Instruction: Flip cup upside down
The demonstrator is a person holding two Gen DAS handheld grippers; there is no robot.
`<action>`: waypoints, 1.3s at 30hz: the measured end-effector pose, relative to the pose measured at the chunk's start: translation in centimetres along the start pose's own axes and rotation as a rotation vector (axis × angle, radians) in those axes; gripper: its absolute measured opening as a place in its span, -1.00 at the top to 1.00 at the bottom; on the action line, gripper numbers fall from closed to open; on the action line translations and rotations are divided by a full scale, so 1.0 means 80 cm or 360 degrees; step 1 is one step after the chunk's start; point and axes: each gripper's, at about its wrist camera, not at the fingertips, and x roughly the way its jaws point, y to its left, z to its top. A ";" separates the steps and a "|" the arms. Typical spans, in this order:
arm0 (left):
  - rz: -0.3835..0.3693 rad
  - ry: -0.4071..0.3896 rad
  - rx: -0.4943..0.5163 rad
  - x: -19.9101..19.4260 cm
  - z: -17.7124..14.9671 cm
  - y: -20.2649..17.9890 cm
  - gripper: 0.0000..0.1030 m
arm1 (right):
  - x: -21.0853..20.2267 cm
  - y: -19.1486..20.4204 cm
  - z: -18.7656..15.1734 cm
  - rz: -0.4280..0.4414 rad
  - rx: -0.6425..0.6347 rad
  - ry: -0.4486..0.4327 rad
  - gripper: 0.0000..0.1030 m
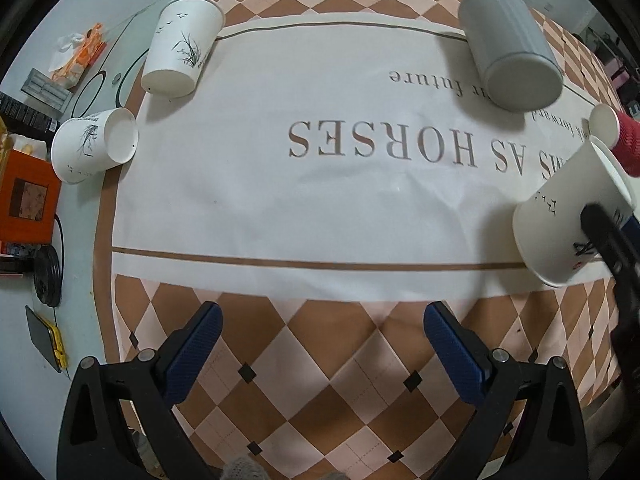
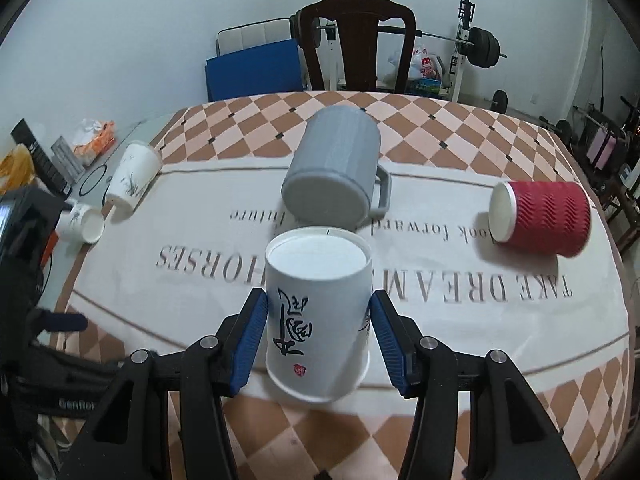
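Right tongs [image 2: 318,340] hold the white paper cup [image 2: 318,312] between the blue pads [image 2: 250,344], one pad on each side of the wall, cup apparently lifted off the surface [image 2: 460,320], near its front edge. The cup's flat closed base faces up and away from the tongs; the wider rim end points down toward the camera, so it reads as nearly inverted already, long axis tilted a bit off vertical with the base leaning away. Pads look pressed on or just at the wall; some motion blur, so contact on the right side is hard to confirm. In the left view the same cup [image 1: 568,220] sits at far right, gripped by a dark finger. Left tongs [image 1: 320,344] are spread wide with nothing between them, well apart from the cup, hanging over the checkered border of the surface. Right hand is the one in play. Judgement: what remains is straightening the axis and setting the rim down flat. Grey mug [image 2: 332,168] lies on its side just behind.
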 end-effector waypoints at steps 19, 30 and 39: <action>-0.0025 -0.0201 0.0057 -0.094 -0.070 -0.037 -0.99 | -0.086 -0.029 -0.038 -0.0314 0.0125 0.0186 -0.95; -0.0130 -0.0450 0.0097 -0.240 -0.080 -0.047 -0.99 | -0.245 -0.055 0.000 -0.0475 0.0238 0.0128 -0.95; -0.0094 -0.0626 0.0035 -0.356 -0.105 -0.037 -0.99 | -0.365 -0.044 0.029 -0.0528 0.0224 0.0075 -0.95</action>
